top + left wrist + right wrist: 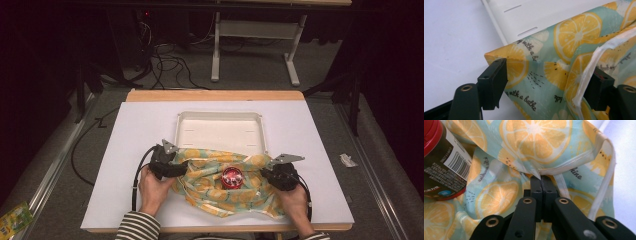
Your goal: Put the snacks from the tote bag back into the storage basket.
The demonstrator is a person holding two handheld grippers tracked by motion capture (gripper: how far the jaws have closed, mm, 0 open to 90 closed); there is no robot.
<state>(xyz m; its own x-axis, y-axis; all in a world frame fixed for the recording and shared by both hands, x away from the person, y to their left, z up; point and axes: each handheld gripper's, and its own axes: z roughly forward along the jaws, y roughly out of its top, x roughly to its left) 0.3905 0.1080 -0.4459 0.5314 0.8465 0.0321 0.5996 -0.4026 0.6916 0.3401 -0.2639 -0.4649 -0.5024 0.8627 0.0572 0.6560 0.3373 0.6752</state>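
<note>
Two claws work at a lemon-print cloth bag (pixel 220 185) that lies crumpled on the white desk (pixel 130 150), its far edge draped over the near rim of a shallow white tray (pixel 220 120). We see our left claw (pixel 175 167) at the bag's left end, its jaws spread wide on either side of a folded corner of fabric (pixel 506 60) — the pads not pressing it. Our right claw (pixel 267 175) is at the bag's right end, jaws closed tight and pinching a bunched hem of the cloth (pixel 541 173). Between the two claws, a dark jar with a red lid (pixel 232 177) rests on its side in the bag — in the right gripper view its barcode label sits just beside the pinched fold.
</note>
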